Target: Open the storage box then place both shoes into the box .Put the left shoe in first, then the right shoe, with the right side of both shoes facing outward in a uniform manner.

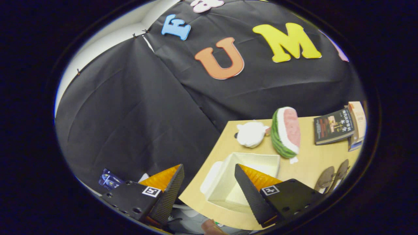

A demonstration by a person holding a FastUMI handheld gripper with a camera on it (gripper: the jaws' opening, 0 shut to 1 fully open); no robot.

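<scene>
Table: a light wooden top (307,163) set against the black cloth wall, seen tilted from up high, with its corner reaching toward the gripper
Box: the white storage box (243,178) sits near that table corner, open side up and bare inside; what looks like its lid (209,178) lies flat just beside it on the cloth side, so the opening step seems done
Gripper: the gripper (209,186) hangs above the table edge with its fingers spread wide apart and nothing between them; the right finger (251,192) overlaps the box, the left one (171,192) is out over the cloth
Clutter: a watermelon-slice toy (287,132) and a white plush (250,133) lie just beyond the box, with books (333,126) further along the table
Shoes: the brown pair (331,178) lies side by side near the table edge, well apart from the box on the right finger's side; which one is the left shoe I cannot tell from here
Step in hand: I would say it is time to swing across to the shoes
Doing it well: work out the left shoe first, come down square over its middle, nip it firmly across the width, and carry it over so its right side faces outward once in the box
</scene>
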